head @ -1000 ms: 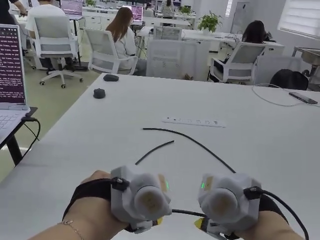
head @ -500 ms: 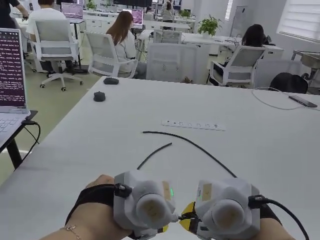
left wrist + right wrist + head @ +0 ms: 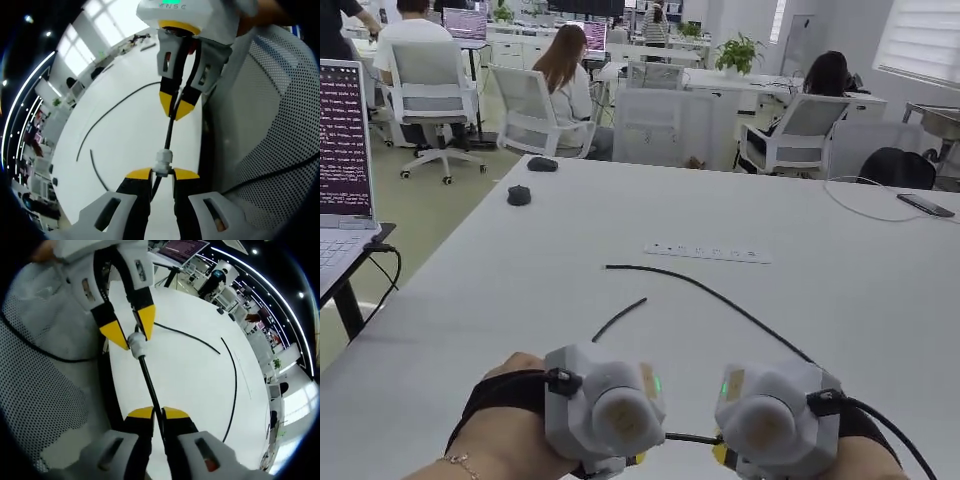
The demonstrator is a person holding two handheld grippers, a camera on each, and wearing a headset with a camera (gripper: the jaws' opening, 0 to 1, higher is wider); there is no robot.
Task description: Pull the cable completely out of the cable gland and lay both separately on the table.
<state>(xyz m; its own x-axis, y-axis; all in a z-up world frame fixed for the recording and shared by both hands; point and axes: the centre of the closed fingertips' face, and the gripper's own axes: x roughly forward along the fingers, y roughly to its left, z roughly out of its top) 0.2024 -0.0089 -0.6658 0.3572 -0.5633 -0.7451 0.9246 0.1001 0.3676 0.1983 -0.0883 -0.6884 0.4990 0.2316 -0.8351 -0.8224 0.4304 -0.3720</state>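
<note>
The cable is a thin black lead, judged light and limp. It is best gripped close to the gland, where a short taut run will not buckle, though its smooth jacket may slip under a light squeeze. The cable gland, a small white plastic fitting, is judged rigid and light, and is best taken across its body. Both are held just above the near edge of the worktop. The left hand-held gripper is closed on the gland, and the right hand-held gripper is closed on the cable near it, with a short straight stretch left between them. From the right one the cable is seen trailing far across the worktop in a long curve. A second, shorter black lead lies loose to its left, and a white power strip lies farther off. In the head view the jaws and gland are hidden beneath the gripper bodies, and how much cable sits inside the gland cannot be told.
</note>
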